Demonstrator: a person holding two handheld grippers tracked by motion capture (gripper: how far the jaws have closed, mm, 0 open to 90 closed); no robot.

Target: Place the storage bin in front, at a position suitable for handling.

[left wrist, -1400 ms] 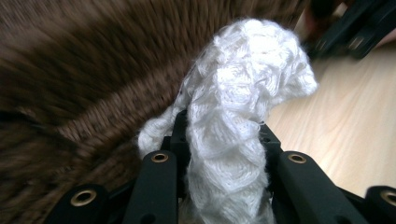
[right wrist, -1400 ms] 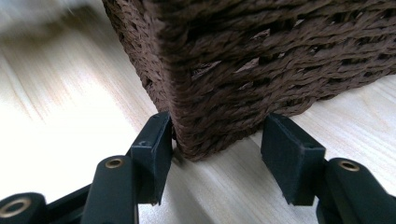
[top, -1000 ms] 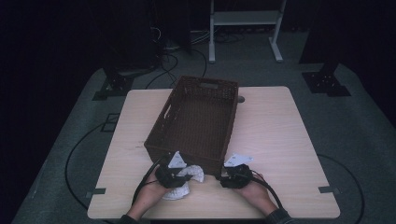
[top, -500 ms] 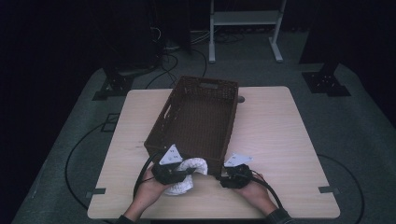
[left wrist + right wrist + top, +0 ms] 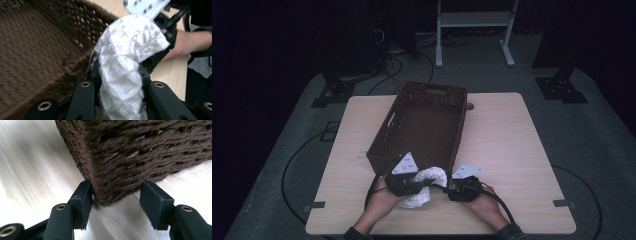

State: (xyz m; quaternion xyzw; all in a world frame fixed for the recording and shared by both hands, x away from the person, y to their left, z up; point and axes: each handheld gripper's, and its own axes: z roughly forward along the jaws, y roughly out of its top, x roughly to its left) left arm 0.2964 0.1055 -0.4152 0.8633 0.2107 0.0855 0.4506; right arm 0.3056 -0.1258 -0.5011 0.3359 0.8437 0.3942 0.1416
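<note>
At the counter's (image 5: 512, 150) near edge, the left gripper (image 5: 412, 186) has its jaws clamped on a white knitted cloth (image 5: 125, 65), which arches up just beside the brown wicker basket's (image 5: 427, 120) near wall. To the right, the right gripper (image 5: 115, 202) straddles the basket's near corner, jaws apart; one touches the weave.
</note>
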